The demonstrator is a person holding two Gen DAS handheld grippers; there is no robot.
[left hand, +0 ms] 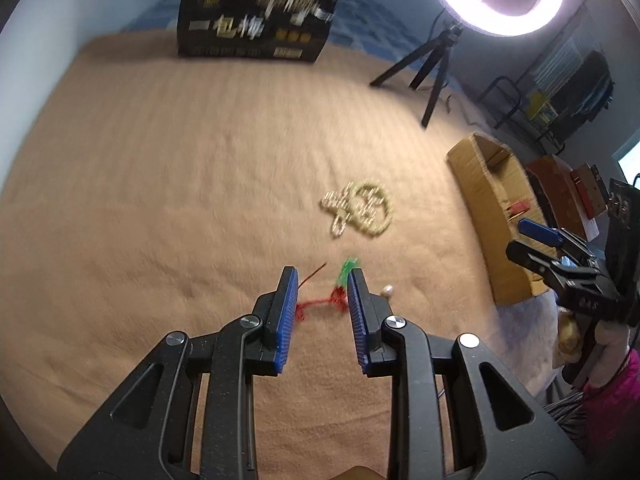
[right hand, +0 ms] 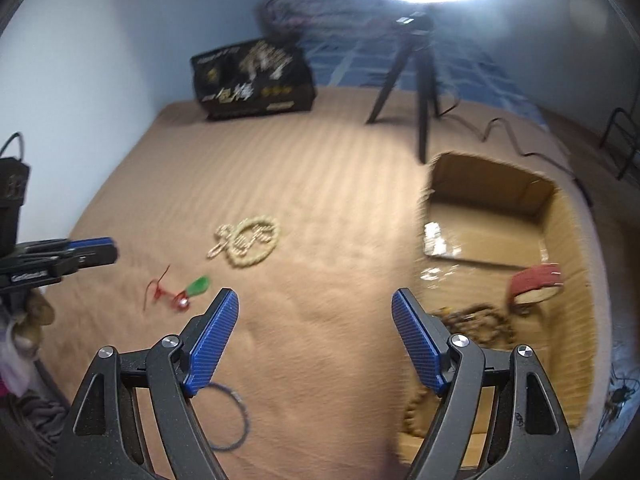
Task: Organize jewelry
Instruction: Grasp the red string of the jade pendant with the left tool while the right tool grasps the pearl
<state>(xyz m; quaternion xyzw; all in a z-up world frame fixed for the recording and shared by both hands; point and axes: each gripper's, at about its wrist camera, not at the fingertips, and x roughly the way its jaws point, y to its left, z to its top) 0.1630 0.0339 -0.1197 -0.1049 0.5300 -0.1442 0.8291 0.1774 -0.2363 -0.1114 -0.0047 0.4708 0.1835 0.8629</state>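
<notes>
A red-cord necklace with a green pendant (left hand: 334, 294) lies on the tan blanket between the open fingers of my left gripper (left hand: 322, 280); it also shows in the right wrist view (right hand: 188, 292). A cream bead necklace (left hand: 360, 208) lies farther out, also in the right wrist view (right hand: 248, 240). My right gripper (right hand: 314, 302) is open and empty, hovering above the blanket beside the cardboard box (right hand: 560, 216), which holds a red bracelet (right hand: 534, 282) and a dark bead string (right hand: 480, 320). A blue ring bracelet (right hand: 236, 420) lies under its left finger.
A black printed box (left hand: 256, 12) stands at the far edge. A ring light on a black tripod (left hand: 432, 64) stands at the back right. The cardboard box (left hand: 492, 216) lies at the blanket's right edge. The right gripper (left hand: 560, 256) shows at the right.
</notes>
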